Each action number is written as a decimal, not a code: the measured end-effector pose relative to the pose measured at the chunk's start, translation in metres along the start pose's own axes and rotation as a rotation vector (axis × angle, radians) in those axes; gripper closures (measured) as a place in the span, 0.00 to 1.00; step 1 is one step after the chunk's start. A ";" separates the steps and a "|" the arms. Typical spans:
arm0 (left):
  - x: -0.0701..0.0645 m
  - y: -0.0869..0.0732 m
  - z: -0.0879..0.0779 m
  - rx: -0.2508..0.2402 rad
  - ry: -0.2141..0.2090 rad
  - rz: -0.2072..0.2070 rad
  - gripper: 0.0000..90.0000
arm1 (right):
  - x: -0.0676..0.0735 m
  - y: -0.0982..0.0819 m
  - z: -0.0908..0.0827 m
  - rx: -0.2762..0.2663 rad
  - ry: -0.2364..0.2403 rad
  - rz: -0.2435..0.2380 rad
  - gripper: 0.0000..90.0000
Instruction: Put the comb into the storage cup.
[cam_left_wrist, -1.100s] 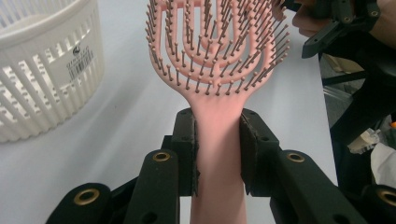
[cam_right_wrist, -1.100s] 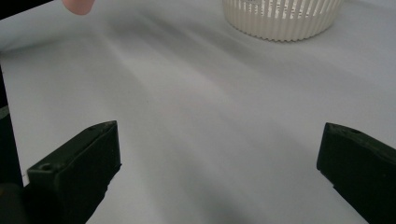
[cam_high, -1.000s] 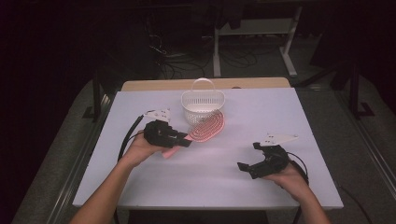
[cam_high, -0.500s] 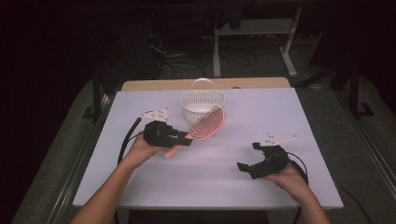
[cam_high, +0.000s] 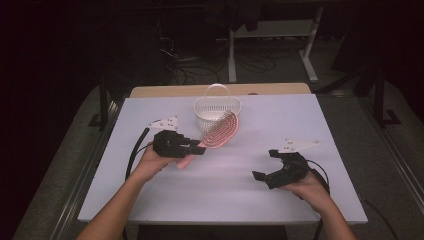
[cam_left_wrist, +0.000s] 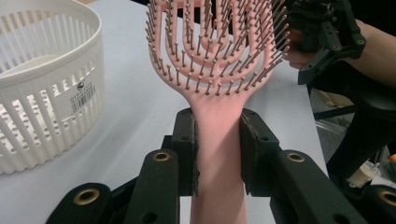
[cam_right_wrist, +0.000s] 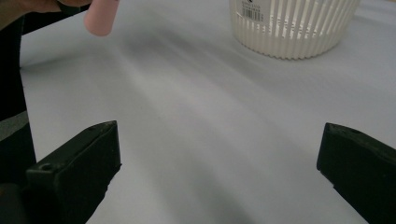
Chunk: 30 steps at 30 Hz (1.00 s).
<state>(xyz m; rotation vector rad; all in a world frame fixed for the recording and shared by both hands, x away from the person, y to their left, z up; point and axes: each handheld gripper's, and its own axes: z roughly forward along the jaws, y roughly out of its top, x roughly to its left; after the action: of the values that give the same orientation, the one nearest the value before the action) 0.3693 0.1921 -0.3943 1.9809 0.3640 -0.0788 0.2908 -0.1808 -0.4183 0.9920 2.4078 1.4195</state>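
A pink vented hairbrush (cam_high: 219, 131) is held off the table, its bristled head (cam_left_wrist: 217, 44) pointing toward a white slatted basket (cam_high: 216, 111). My left gripper (cam_high: 199, 147) is shut on the brush's handle (cam_left_wrist: 218, 154), one black pad pressing each side. The handle's rounded end (cam_right_wrist: 101, 17) shows at the top left of the right gripper view. My right gripper (cam_high: 265, 166) rests low over the table at the right, open, with nothing between its jaws (cam_right_wrist: 219, 182). The basket (cam_left_wrist: 44, 79) stands just left of the brush head.
The white table (cam_high: 210, 200) spans the high view, with a wooden strip (cam_high: 165, 91) along its far edge. Desk legs and cables (cam_high: 270, 55) lie on the dark floor behind. The other hand with its gripper (cam_left_wrist: 327, 37) appears beyond the brush.
The brush and the left gripper have edged slightly up and toward the basket. The right gripper has stayed put.
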 end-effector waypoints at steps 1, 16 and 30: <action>0.000 0.000 0.000 0.000 -0.002 0.000 0.79 | 0.000 0.003 0.000 -0.001 0.003 -0.003 0.00; -0.004 0.002 0.001 -0.012 -0.009 0.020 0.79 | -0.002 0.029 0.003 -0.042 0.076 -0.021 0.00; -0.006 0.001 0.003 -0.016 0.019 0.031 0.79 | -0.002 0.042 0.007 -0.070 0.087 -0.017 0.00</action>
<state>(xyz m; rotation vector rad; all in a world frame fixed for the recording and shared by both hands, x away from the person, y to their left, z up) 0.3638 0.1874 -0.3935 1.9717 0.3445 -0.0372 0.3147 -0.1639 -0.3872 0.9099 2.4019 1.5603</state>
